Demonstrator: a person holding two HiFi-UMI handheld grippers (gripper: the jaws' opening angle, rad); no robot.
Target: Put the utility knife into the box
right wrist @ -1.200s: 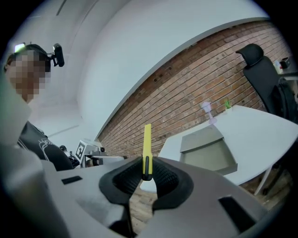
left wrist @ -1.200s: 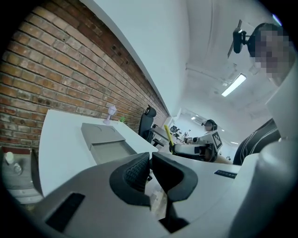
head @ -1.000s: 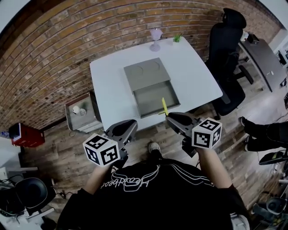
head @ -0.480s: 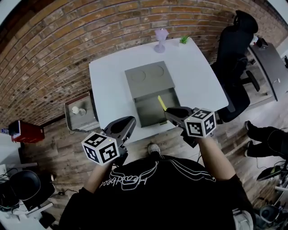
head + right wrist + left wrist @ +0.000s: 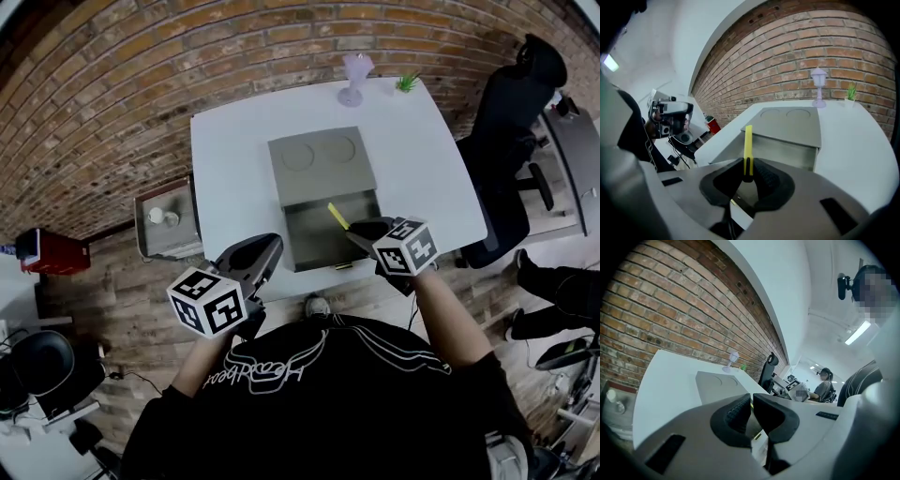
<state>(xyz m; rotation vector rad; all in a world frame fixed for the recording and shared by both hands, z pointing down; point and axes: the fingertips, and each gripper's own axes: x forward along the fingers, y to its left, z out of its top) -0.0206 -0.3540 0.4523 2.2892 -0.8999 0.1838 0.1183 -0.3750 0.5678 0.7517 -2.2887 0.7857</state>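
A thin yellow utility knife (image 5: 337,216) (image 5: 748,149) sticks out forward from my right gripper (image 5: 354,230) (image 5: 748,174), whose pads are shut on its near end. It hangs over the open tray of the grey box (image 5: 322,190) (image 5: 787,129), which lies on the white table (image 5: 420,164) with its lid slid to the far side. My left gripper (image 5: 267,251) (image 5: 751,414) is at the table's near left edge, its jaws nearly together with nothing between them. The box (image 5: 717,383) shows ahead of it in the left gripper view.
A pale purple goblet (image 5: 355,78) and a small green plant (image 5: 408,82) stand at the table's far edge against the brick wall. A black office chair (image 5: 514,131) is right of the table, a grey bin (image 5: 167,217) and a red case (image 5: 52,255) left of it. A seated person (image 5: 825,386) is in the background.
My right gripper has moved forward and down with the knife, from the table's near edge to over the open tray. My left gripper has shifted forward a little.
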